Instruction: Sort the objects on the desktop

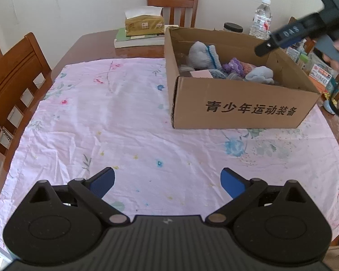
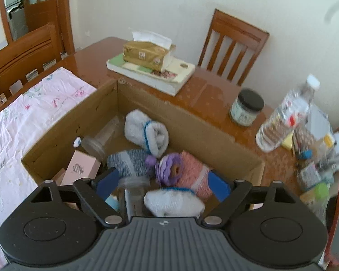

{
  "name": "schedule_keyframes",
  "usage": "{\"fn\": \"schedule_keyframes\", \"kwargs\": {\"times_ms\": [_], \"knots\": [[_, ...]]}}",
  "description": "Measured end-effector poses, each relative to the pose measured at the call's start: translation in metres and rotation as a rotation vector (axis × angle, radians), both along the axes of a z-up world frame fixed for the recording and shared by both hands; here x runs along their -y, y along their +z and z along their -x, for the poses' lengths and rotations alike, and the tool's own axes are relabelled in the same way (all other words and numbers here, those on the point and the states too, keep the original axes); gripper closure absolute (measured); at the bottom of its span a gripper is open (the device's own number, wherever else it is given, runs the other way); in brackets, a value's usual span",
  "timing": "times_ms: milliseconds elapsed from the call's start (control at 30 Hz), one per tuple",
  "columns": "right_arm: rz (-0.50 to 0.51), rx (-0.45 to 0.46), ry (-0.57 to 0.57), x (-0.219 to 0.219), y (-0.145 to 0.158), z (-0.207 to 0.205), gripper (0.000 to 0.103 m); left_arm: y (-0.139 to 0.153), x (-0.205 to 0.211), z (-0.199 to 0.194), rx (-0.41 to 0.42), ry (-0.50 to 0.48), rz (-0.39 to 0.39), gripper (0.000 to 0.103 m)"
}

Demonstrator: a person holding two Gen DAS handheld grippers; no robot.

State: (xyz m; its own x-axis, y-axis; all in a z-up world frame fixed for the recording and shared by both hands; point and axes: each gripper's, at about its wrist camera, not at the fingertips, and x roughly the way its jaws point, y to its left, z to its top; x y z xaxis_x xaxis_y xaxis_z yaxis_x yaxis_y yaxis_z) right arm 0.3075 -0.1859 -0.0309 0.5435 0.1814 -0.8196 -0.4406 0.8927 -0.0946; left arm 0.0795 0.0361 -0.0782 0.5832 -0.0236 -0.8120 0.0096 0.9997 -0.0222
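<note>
Hovering over the cardboard box point(image 2: 214, 122), the right tongs point(image 2: 162, 180) gape wide, empty. Left tongs point(image 1: 167, 184) gape too. Dropping lower could snag a rolled sock point(image 2: 174, 201).

Brown wooden table point(image 1: 95, 43) under pink floral cloth point(image 1: 115, 122), cardboard box point(image 1: 237, 110), books point(image 1: 137, 40), jar point(image 2: 246, 108), bottle point(image 2: 284, 117).

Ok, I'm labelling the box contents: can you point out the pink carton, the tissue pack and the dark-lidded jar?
pink carton point(image 2: 81, 168): right wrist view, on its printed top face.
tissue pack point(image 2: 144, 55): right wrist view, on its golden side.
dark-lidded jar point(image 2: 252, 100): right wrist view, on the lid.
</note>
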Motion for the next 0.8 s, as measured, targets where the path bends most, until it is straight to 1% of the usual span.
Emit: {"fn": "schedule_keyframes", "kwargs": {"times_ms": [100, 167, 367, 600, 800], "knots": [[-0.021, -0.026, -0.017, 0.004, -0.005, 0.011, 0.005, 0.001, 0.001, -0.002, -0.001, -0.026, 0.013, 0.003], [-0.026, -0.038, -0.029, 0.006, -0.007, 0.018, 0.005, 0.002, 0.001, -0.004, 0.005, -0.025, 0.016, 0.003], [-0.057, -0.054, -0.061, 0.012, -0.006, 0.035, 0.003, 0.002, 0.007, -0.008, 0.025, -0.041, -0.019, 0.003], [-0.087, -0.062, -0.11, 0.017, 0.0, 0.051, 0.0, 0.004, 0.013, -0.014, 0.033, -0.023, -0.077, 0.003], [-0.093, -0.093, -0.147, 0.016, 0.001, 0.067, 0.0, 0.01, 0.022, -0.02, 0.042, -0.062, -0.109, 0.003]]}}
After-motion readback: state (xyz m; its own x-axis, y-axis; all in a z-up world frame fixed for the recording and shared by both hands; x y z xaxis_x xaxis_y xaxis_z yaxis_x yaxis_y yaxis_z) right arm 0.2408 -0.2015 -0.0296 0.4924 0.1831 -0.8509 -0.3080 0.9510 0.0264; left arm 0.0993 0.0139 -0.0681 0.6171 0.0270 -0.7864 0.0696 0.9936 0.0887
